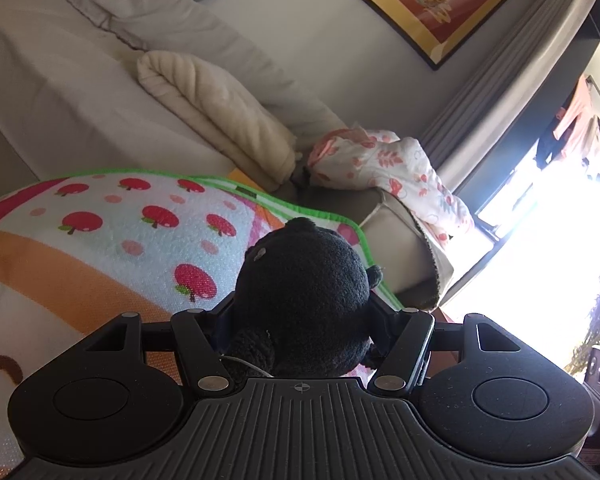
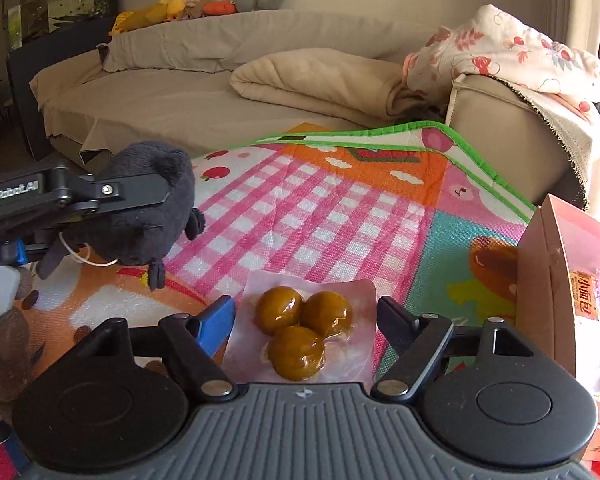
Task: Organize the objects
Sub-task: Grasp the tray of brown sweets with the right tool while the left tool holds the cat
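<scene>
Meanwhile the left gripper (image 2: pixel 112 216) clamps a black plush toy (image 2: pixel 152 204) above the play mat (image 2: pixel 340 208), while the right gripper (image 2: pixel 306 320) stands wide around, apparently not pressing, a sealed packet of brown balls (image 2: pixel 304 332) lying there, which probably needs gripping next.

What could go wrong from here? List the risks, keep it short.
1. The right gripper stands open around the sealed pack of three brown balls; its slippery film could slide out, or a hard squeeze might burst it.
2. The left gripper is clamped on the black plush toy, which hangs over the play mat; soft stuffing may slip free.
3. The pink carton sits close to the right gripper, so a sideways sweep might knock it.
</scene>
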A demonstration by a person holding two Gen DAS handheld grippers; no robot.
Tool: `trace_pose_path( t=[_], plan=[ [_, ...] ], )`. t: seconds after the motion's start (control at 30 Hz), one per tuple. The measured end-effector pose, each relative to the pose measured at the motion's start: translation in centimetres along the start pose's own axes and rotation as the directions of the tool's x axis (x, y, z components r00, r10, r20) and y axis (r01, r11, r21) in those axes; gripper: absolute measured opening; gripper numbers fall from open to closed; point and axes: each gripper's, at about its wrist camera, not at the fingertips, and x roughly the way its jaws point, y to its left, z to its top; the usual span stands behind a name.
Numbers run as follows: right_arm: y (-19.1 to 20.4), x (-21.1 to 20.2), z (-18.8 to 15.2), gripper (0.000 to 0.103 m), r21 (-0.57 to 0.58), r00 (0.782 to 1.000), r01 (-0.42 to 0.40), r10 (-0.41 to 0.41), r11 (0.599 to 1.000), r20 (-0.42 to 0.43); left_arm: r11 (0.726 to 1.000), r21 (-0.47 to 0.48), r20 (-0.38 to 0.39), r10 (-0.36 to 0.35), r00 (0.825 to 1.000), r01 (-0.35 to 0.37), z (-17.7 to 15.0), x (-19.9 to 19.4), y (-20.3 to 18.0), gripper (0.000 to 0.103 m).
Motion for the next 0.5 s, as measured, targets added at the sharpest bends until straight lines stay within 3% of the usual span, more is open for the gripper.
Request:
trace_pose_path(
  t=[0.17,0.3,0.37,0.5],
  plan=[
    [0.0,-5.0,-0.9,0.078,0.004,0.999,0.004,-0.005,1.000,0.052,0.999,0.048,-0.012,-0.001,1.000,0.001,-0.1,-0.1,-0.9,0.069],
    [-0.6,-9.8,-3.6,0.078,0.011,0.994,0.062,-0.062,0.998,0.089,0.994,0.111,-0.128,0.003,0.992,0.012,-1.4,-0.2,-3.1,0.069],
    [-1.3,-11.7,-5.4,0.078,0.025,0.989,0.100,-0.103,0.995,0.103,0.988,0.148,-0.217,-0.001,0.976,0.034,-2.7,-0.1,-4.6,0.069],
    [-3.9,-15.0,-8.8,0.078,0.093,0.972,0.193,-0.203,0.977,0.121,0.970,0.203,-0.375,-0.049,0.926,0.134,-4.9,0.4,-8.7,0.069]
  ],
)
